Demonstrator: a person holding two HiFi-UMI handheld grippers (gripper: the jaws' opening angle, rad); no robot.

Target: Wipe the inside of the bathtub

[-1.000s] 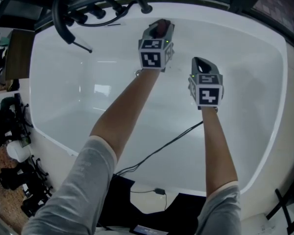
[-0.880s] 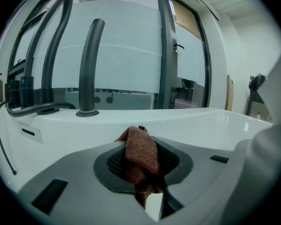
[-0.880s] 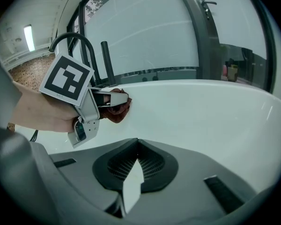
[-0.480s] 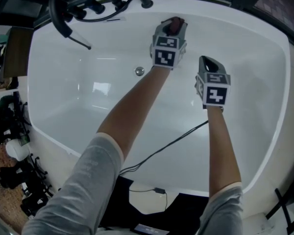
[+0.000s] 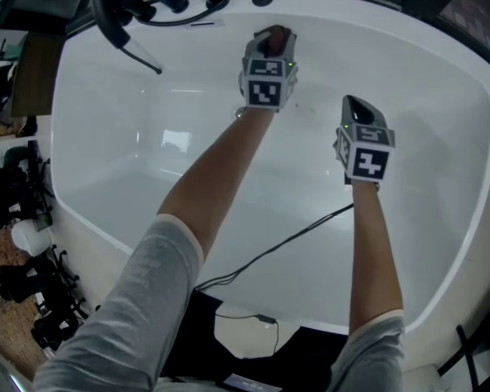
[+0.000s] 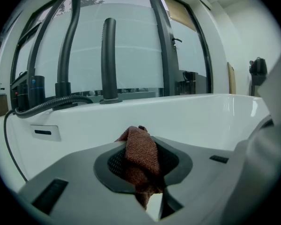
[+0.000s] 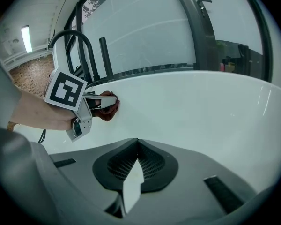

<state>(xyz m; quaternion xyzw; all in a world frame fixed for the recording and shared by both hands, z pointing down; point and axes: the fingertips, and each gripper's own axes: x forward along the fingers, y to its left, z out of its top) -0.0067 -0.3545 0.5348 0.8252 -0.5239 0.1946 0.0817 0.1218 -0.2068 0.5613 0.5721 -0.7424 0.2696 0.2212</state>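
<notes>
1. Landmark: the white bathtub (image 5: 139, 145). Its basin looks dry and holds no loose item. Only the two grippers and one cloth are inside it.
2. Black tap fittings (image 5: 118, 19) stand on the bathtub's far rim, at its left end.
3. The left gripper (image 5: 268, 49) is clamped on a reddish-brown cloth (image 6: 141, 153). The cloth's bunched end projects past the jaws and appears pressed against the bathtub's far inner wall, just below the rim.
4. Handling, as judged: the cloth is a soft, light, limp knit and should conform to the curved wall. Hold it at the bunched middle so a free pad leads. An edge hold risks it dragging out. The glossy wall is probably slick, so steady pressure is advisable.
5. The right gripper (image 5: 358, 109) hangs over the bathtub's basin, right of the left gripper and clear of the wall. Its jaws are closed together with nothing between them.
</notes>
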